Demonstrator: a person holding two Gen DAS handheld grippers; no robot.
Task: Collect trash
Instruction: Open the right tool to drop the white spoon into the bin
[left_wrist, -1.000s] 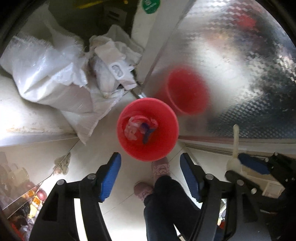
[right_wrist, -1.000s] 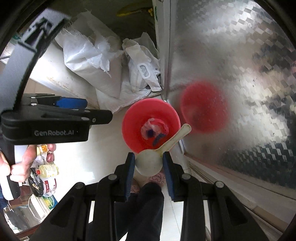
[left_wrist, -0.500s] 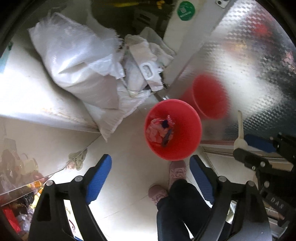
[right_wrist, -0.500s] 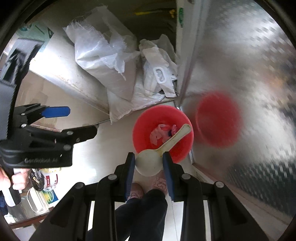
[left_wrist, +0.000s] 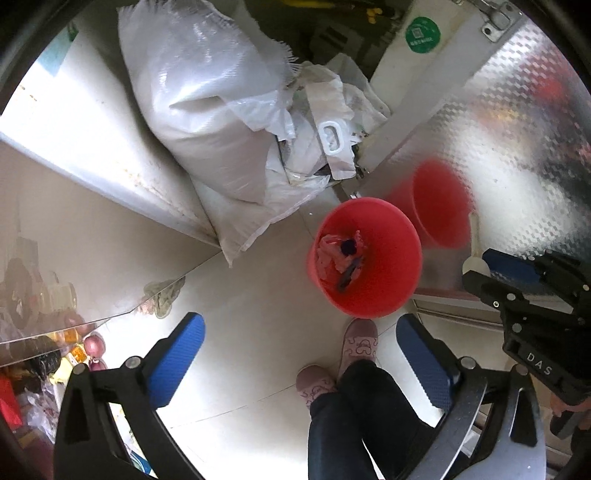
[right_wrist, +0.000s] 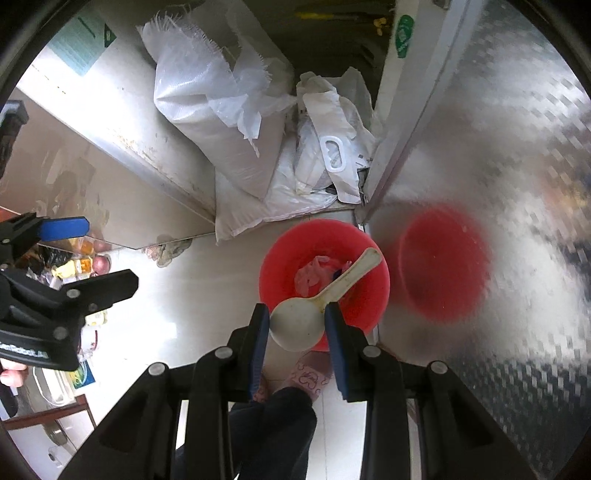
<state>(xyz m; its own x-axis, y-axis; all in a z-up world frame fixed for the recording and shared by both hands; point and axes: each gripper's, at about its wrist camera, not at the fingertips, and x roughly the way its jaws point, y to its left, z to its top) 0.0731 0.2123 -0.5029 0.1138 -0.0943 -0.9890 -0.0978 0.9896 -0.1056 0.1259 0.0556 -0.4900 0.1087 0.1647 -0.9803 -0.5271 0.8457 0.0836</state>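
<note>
- The left gripper (left_wrist: 299, 354) points down at the pale tiled floor (left_wrist: 251, 332); its blue pads are spreading apart, with nothing between them.
- White sacks (right_wrist: 221, 122) slump against the wall, at the back.
- A red bin (right_wrist: 325, 280) stands on the floor beside a shiny metal panel (right_wrist: 498, 147), with pink crumpled trash (right_wrist: 314, 275) inside.
- The right gripper (right_wrist: 297, 325) is clamped on the bowl of a white plastic spoon (right_wrist: 299, 325), whose handle reaches over the bin's mouth.
- A slippered foot (left_wrist: 360, 345) stands just beside the bin.
</note>
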